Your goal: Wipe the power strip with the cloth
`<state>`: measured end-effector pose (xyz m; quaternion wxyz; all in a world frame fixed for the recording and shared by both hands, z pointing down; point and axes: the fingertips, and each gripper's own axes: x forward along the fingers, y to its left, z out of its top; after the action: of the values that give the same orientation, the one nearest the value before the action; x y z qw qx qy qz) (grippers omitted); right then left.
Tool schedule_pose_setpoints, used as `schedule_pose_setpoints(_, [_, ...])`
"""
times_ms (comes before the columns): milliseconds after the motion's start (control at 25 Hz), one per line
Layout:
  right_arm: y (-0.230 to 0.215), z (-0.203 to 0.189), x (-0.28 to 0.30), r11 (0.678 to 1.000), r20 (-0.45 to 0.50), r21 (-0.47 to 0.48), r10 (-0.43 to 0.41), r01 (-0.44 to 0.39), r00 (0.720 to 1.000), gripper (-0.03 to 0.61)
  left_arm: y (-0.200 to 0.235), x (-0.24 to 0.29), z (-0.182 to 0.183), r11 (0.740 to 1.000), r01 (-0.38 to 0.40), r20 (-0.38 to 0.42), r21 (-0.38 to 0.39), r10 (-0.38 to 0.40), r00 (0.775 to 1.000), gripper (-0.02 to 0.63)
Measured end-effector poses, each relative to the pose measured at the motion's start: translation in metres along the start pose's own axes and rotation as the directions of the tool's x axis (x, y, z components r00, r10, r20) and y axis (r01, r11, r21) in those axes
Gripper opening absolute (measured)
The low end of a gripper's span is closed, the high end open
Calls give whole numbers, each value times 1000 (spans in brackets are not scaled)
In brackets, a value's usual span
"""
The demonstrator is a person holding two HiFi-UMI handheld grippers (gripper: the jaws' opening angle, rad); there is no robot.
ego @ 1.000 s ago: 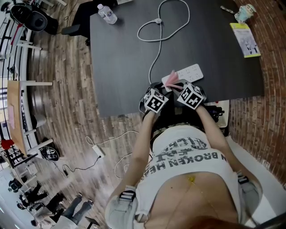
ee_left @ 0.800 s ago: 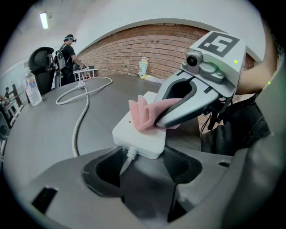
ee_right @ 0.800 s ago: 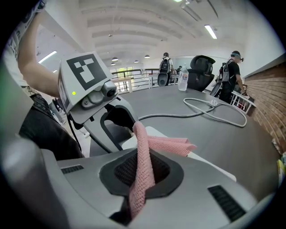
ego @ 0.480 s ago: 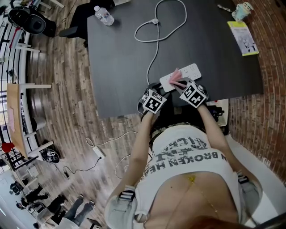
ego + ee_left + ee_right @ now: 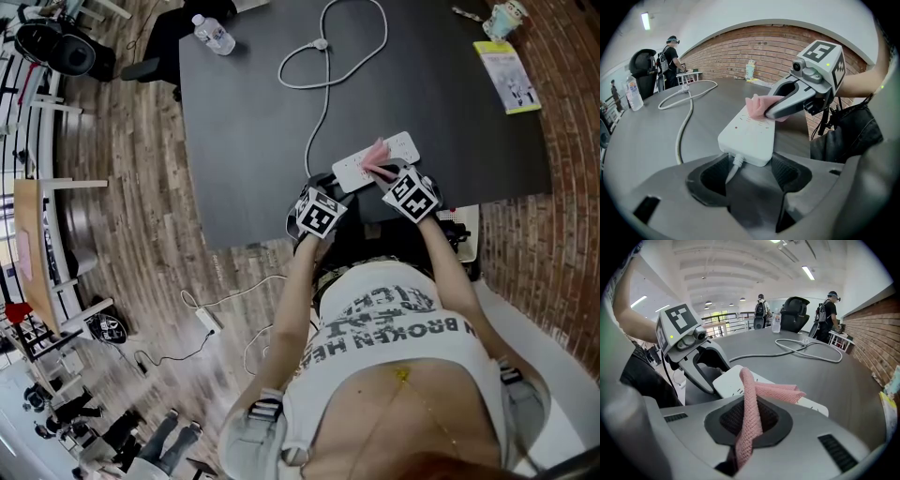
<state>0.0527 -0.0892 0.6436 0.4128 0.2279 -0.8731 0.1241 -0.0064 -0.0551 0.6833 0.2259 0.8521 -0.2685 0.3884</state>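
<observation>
A white power strip [image 5: 375, 159] lies near the front edge of the dark table [image 5: 244, 141]. Its cord end sits between the jaws of my left gripper [image 5: 330, 184], and both pads touch its sides [image 5: 749, 171]. My right gripper [image 5: 386, 173] is shut on a pink cloth [image 5: 749, 408]. The cloth's free end is draped on the top of the strip [image 5: 757, 105], about mid-length. In the right gripper view the strip [image 5: 729, 383] lies just beyond the jaws, with the left gripper [image 5: 710, 376] at its left end.
The strip's white cable [image 5: 323, 56] loops across the table toward the far side. A water bottle [image 5: 213, 34] stands at the far left corner. A yellow booklet [image 5: 511, 77] and a cup [image 5: 506, 19] lie far right. Another strip [image 5: 206, 317] lies on the wooden floor.
My right gripper has slid the pink cloth along the strip, from near its cord end toward its middle. The left gripper has stayed at the cord end.
</observation>
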Motion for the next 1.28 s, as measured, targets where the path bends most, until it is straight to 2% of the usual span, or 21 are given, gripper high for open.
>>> schedule_pose_setpoints(600, [-31,-17,-14,994,1,71,-84,83,996,17,2,-1,0,1000,-2,8,5,2,1000,268])
schedule_pose_setpoints(1280, [-49,-28,-30,983,-16,119,-136,137,991,17,2,-5,-2,1000,5,7,2,-5,1000,268])
